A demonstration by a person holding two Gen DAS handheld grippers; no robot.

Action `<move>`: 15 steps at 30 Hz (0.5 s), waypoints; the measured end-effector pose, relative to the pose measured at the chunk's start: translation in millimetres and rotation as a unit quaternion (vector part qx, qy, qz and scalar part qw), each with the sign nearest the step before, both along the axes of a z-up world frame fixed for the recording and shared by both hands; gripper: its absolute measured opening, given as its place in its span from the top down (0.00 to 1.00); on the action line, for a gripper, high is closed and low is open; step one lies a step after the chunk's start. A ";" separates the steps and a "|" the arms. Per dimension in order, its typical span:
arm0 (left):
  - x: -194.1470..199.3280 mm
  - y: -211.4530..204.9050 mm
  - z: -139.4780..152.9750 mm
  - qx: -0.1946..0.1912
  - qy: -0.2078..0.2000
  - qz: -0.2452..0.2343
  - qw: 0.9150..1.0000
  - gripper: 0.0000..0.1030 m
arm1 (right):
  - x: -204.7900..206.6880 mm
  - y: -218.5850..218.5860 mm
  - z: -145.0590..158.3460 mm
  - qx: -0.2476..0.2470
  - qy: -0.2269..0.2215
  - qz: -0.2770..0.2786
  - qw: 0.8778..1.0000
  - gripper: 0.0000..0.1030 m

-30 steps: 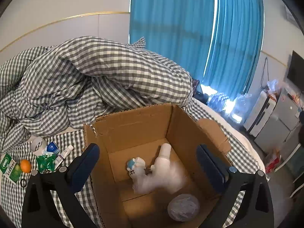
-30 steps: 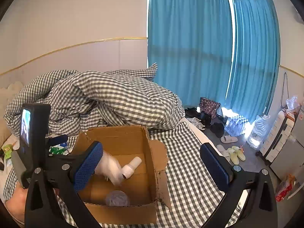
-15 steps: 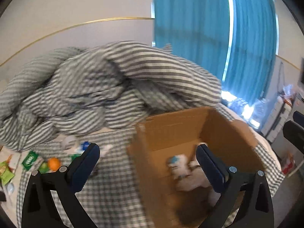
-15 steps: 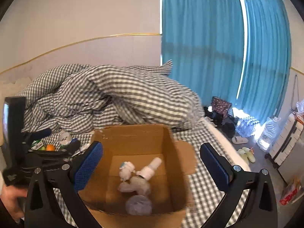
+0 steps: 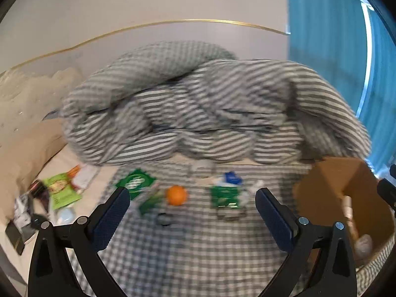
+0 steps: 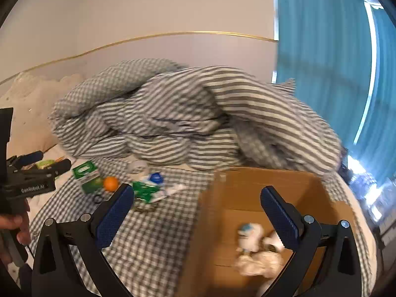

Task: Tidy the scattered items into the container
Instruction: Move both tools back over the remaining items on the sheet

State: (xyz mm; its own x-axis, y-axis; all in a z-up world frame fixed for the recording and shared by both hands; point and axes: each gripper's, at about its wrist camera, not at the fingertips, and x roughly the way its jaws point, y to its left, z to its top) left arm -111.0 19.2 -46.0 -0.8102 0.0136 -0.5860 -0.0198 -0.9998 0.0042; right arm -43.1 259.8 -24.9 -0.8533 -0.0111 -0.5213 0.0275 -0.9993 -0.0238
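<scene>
The left gripper (image 5: 191, 212) is held wide open and empty, and the scattered items, among them an orange (image 5: 176, 195) and a green packet (image 5: 225, 196), are seen on the bed straight ahead of it, just beyond its fingertips. The right gripper (image 6: 196, 214), equally open and empty, is pointed toward the box (image 6: 247, 185), so the left is judged nearer. Labels are blurred; the box is cut off at the frame edge.

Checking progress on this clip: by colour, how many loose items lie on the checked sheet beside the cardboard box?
Green: 2, a carton and a packet
Orange: 1, a fruit
White: 2, a tape roll and a tube
Blue and white: 1, a pouch
Black: 1, a ring
Total: 7, though blur may hide more.
</scene>
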 end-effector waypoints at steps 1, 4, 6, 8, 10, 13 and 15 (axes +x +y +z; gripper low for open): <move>-0.8 -13.8 -1.0 -0.001 -0.001 0.012 1.000 0.00 | -5.0 -11.5 -2.0 0.001 -0.002 0.010 1.000 0.00; -3.6 -43.5 -7.0 0.006 -0.007 0.035 0.999 0.00 | -17.9 -39.9 -9.1 0.003 -0.010 0.034 0.999 0.00; -8.7 -57.3 -15.4 0.012 -0.011 0.034 0.999 0.00 | -26.5 -56.8 -15.3 0.008 -0.018 0.046 0.999 0.00; -13.8 -67.8 -24.1 0.009 -0.011 0.026 1.000 0.00 | -33.9 -71.2 -22.7 0.010 -0.029 0.058 0.998 0.00; -20.3 -76.0 -33.0 0.005 -0.009 0.002 1.000 0.00 | -38.8 -82.0 -30.0 0.012 -0.040 0.066 0.997 0.00; -35.5 -88.6 -46.7 -0.006 -0.023 -0.047 0.999 0.00 | -44.1 -93.5 -40.1 0.018 -0.051 0.071 0.996 0.00; -50.6 -96.8 -55.9 -0.018 -0.035 -0.077 0.996 0.00 | -49.4 -99.9 -48.2 0.022 -0.060 0.074 0.995 0.00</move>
State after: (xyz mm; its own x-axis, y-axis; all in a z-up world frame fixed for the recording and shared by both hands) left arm -161.6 -77.6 -101.9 -0.7566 0.1131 -0.6440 -0.1752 -0.9840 0.0331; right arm -92.5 159.8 -73.1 -0.7758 -0.1070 -0.6218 0.1793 -0.9823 -0.0546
